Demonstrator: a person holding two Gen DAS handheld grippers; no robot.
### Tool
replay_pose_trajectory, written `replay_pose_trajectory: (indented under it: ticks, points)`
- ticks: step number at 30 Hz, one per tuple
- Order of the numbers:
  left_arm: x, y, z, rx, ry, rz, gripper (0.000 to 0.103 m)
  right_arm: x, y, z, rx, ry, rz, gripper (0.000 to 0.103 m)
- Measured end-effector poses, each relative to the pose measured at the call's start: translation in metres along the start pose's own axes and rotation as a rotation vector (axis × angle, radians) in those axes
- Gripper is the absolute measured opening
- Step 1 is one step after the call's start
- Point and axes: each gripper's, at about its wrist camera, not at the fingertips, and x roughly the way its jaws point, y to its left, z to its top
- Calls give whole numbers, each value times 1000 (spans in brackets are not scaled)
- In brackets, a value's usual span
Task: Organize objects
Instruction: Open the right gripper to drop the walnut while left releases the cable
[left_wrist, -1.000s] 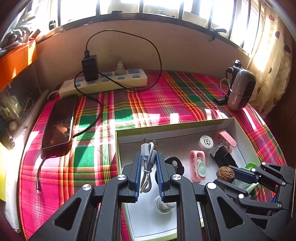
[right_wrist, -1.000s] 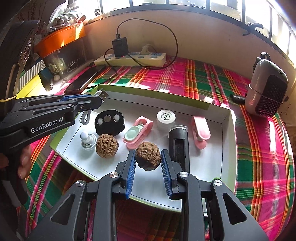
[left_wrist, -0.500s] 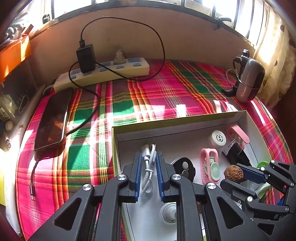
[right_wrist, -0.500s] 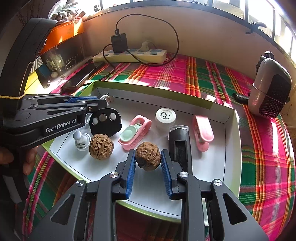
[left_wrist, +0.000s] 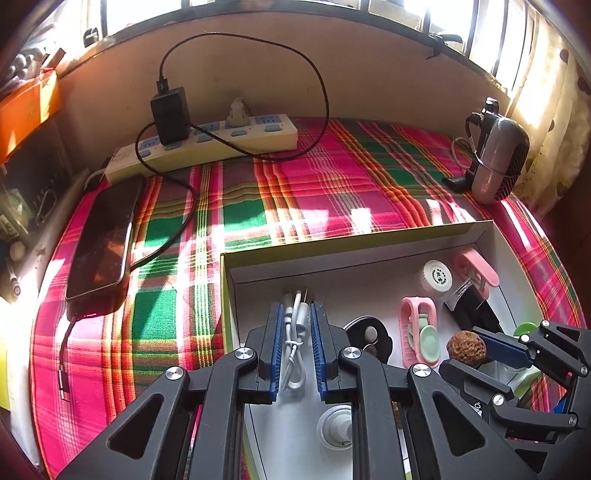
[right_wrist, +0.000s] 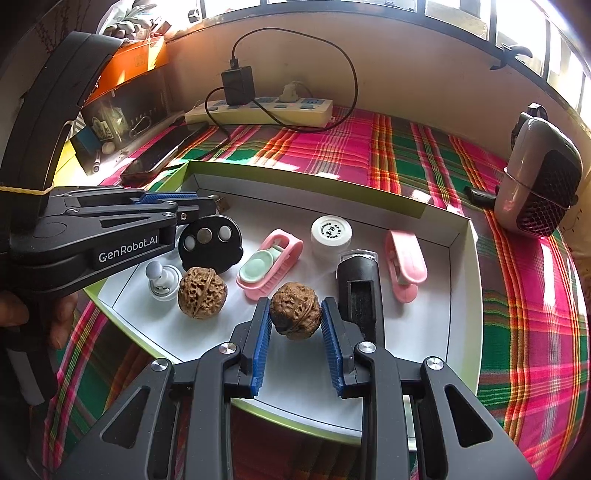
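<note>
Walnut (right_wrist: 294, 314) sits clamped in the right tongs (right_wrist: 295, 325) just above the white tray (right_wrist: 458, 295) floor, likely mid-placement next to the 2nd walnut (right_wrist: 201, 292); the left tongs (left_wrist: 297, 345) are pinched narrow on a coiled white cable (left_wrist: 295, 347) over the tray's near-left corner. Left wrist view alone shows the cable gripped; right wrist view alone shows the 2nd walnut and the person's hand (right_wrist: 22, 317).

We see the tray (right_wrist: 466, 295) near us on the cloth (right_wrist: 406, 155), with the power strip (right_wrist: 258, 109) far behind it and the phone (right_wrist: 159, 155) to its far left. In the tray, a walnut (right_wrist: 202, 292) lies left, the round lid (right_wrist: 331, 232) farther back, a clip (right_wrist: 404, 264) right of it. A fan (right_wrist: 539, 192) stands far right.
</note>
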Motion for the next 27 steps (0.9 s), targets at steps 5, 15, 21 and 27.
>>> replay_pose_trajectory:
  ticks: [5,15,21,27]
  points:
    - [1,-1,0,0,6,-1,14,0,1,0,1,-1,-4,29]
    - [-3,-4,-1,4,5,22,18,-2,1,-1,11,-6,-24,34]
    - [-9,-6,-4,12,-4,42,21,-6,1,-1,21,-18,-26,40]
    - [-19,-6,-7,10,-26,57,21,-15,1,-3,29,-37,-27,41]
